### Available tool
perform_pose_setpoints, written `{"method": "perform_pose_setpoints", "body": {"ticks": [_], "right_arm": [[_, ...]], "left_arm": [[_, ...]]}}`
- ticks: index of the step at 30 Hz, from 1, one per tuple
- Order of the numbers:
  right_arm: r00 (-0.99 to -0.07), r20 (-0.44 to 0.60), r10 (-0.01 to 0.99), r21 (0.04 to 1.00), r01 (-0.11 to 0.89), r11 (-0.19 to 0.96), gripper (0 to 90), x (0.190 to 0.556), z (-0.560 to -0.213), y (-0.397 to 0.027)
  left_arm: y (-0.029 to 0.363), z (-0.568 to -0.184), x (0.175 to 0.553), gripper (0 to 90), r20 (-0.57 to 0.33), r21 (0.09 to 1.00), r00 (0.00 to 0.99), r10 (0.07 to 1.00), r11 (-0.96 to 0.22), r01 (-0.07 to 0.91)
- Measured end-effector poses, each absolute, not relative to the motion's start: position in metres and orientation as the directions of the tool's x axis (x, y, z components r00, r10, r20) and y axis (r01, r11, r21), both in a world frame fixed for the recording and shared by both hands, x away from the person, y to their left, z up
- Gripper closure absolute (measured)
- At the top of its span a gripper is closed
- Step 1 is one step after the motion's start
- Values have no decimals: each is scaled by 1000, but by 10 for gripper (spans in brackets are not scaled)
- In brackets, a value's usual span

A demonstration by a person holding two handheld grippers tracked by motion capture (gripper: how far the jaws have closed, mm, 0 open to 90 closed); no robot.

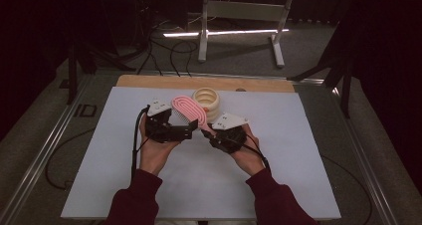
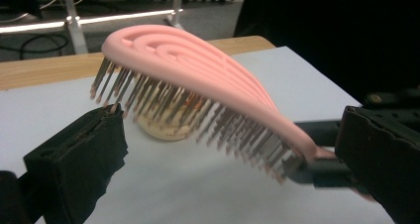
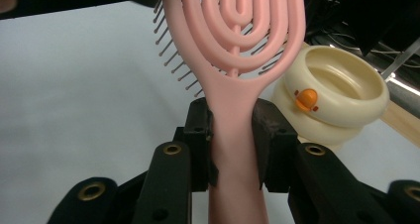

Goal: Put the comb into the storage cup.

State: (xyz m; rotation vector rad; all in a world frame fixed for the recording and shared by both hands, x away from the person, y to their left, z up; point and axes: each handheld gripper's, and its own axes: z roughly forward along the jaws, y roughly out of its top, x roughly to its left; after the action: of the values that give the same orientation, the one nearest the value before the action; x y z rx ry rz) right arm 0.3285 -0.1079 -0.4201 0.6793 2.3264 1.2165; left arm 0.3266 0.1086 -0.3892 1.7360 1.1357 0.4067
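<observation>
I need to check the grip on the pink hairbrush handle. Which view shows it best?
The right gripper view: the right gripper clamps the hairbrush handle between both pads, close up. The left gripper view shows its bristles side-on; the high view shows it small between both grippers.

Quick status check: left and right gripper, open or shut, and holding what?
Left gripper: open, jaws spread beneath the bristles of the pink hairbrush, holding nothing.
Right gripper: shut on the hairbrush handle, brush lifted off the table.
</observation>
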Motion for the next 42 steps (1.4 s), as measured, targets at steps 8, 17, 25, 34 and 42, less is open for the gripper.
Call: {"method": "perform_pose_setpoints", "body": {"ticks": [8, 17, 25, 34, 42], "right_arm": [[-794, -159, 586, 840, 204, 504, 712, 327, -420, -107], [-803, -177, 569, 842, 176, 510, 713, 325, -419, -107], [-807, -193, 559, 828, 172, 533, 711, 326, -421, -109], [-807, -202, 554, 810, 181, 558, 704, 328, -424, -107], [-799, -197, 568, 820, 183, 542, 696, 329, -424, -104]], "left_arm": [[103, -392, 334, 3, -278, 840, 489, 827, -37, 541], [101, -396, 340, 188, -374, 812, 469, 800, 38, 583], [101, -401, 343, 337, -424, 791, 511, 748, 30, 611], [103, -399, 340, 481, -429, 820, 545, 721, 57, 570], [104, -395, 335, 620, -453, 830, 572, 684, 88, 551]]}}
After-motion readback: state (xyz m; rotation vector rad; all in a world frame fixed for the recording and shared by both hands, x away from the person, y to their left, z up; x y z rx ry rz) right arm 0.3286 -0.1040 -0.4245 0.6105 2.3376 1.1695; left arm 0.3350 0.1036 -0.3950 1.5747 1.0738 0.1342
